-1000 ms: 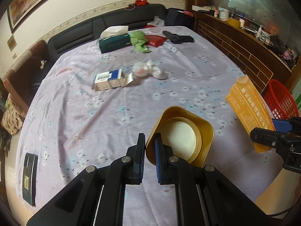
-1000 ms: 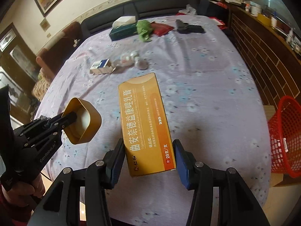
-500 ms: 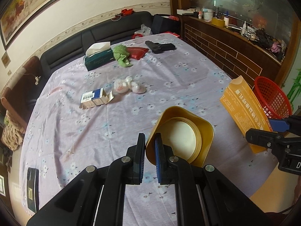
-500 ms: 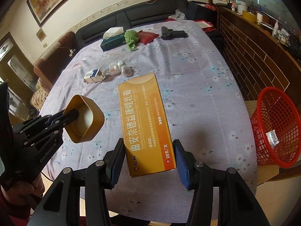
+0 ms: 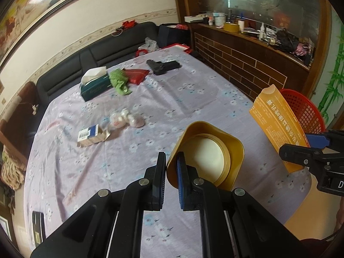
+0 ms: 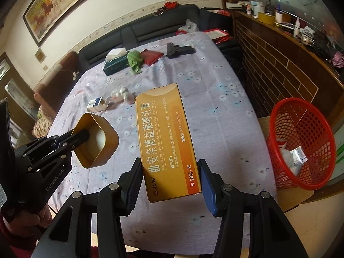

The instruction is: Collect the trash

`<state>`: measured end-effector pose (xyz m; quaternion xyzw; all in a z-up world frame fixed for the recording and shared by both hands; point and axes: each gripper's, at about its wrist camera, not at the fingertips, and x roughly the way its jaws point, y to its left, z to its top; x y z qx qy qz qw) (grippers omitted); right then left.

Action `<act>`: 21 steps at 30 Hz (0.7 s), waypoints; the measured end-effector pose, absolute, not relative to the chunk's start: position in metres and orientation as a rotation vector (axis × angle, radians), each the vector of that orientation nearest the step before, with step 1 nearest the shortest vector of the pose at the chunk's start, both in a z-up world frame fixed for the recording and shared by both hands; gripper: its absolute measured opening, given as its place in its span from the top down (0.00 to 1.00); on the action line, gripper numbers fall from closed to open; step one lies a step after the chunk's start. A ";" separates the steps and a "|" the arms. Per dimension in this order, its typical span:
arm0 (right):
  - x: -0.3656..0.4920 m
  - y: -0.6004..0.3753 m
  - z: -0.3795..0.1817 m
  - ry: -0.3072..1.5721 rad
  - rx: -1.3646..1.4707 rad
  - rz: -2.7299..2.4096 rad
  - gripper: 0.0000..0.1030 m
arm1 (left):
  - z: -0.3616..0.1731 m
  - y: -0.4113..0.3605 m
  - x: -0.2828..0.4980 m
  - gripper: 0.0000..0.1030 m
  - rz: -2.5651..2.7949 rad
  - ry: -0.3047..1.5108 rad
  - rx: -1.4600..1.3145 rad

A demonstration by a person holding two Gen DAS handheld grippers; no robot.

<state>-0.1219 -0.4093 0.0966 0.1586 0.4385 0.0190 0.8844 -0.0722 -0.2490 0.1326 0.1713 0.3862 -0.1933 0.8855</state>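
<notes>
left claw: our left claw (image 5: pixel 171 173) is pinched tight on one wall of the gold tin (image 5: pixel 206 157), one finger inside, one outside, tin lifted off the counter (image 5: pixel 193 90).
right claw: our right claw (image 6: pixel 171 177) squeezes the near end of the orange carton (image 6: pixel 166 137), held up and pointing away from us.
red basket: down to the right of our right claw, off the counter edge, sits the red basket (image 6: pixel 301 142) with some wrappers already in it.
still on the counter: ahead of our left claw and to its left we see a small blue-and-white box (image 5: pixel 91 135), with clear crumpled wrappers (image 5: pixel 126 119) just beside it.
far side: well beyond both claws, a green tissue box (image 5: pixel 95 86), a green cloth (image 5: pixel 119 81), a red pouch (image 5: pixel 136 75) and a black toy pistol (image 5: pixel 163 66).
</notes>
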 end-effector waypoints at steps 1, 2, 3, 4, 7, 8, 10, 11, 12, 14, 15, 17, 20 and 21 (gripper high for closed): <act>-0.123 -0.413 0.096 0.911 0.332 0.032 0.47 | 0.133 -0.253 -0.072 0.91 -0.410 0.801 0.360; -0.125 -0.416 0.096 0.910 0.336 0.024 0.47 | 0.133 -0.257 -0.073 0.91 -0.415 0.799 0.363; -0.127 -0.421 0.096 0.909 0.342 0.012 0.47 | 0.133 -0.262 -0.073 0.91 -0.424 0.797 0.366; -0.128 -0.424 0.096 0.908 0.344 0.003 0.47 | 0.133 -0.266 -0.073 0.91 -0.432 0.796 0.371; -0.135 -0.438 0.097 0.903 0.357 -0.029 0.47 | 0.134 -0.280 -0.074 0.91 -0.456 0.788 0.386; -0.137 -0.442 0.097 0.901 0.360 -0.036 0.47 | 0.134 -0.286 -0.075 0.91 -0.467 0.787 0.391; -0.142 -0.449 0.097 0.896 0.364 -0.054 0.47 | 0.134 -0.296 -0.076 0.91 -0.484 0.785 0.399; -0.144 -0.454 0.097 0.894 0.370 -0.062 0.47 | 0.134 -0.300 -0.077 0.91 -0.491 0.784 0.403; -0.147 -0.458 0.097 0.892 0.374 -0.070 0.47 | 0.133 -0.306 -0.078 0.91 -0.502 0.783 0.411; -0.151 -0.465 0.097 0.889 0.381 -0.085 0.47 | 0.133 -0.314 -0.080 0.91 -0.514 0.782 0.421; -0.153 -0.469 0.096 0.889 0.386 -0.093 0.47 | 0.132 -0.321 -0.081 0.91 -0.524 0.782 0.428; -0.159 -0.478 0.095 0.891 0.400 -0.113 0.47 | 0.131 -0.328 -0.082 0.91 -0.537 0.783 0.433; -0.166 -0.490 0.093 0.891 0.413 -0.138 0.47 | 0.130 -0.341 -0.086 0.91 -0.559 0.780 0.448; -0.168 -0.494 0.092 0.892 0.419 -0.145 0.47 | 0.129 -0.346 -0.087 0.91 -0.567 0.780 0.451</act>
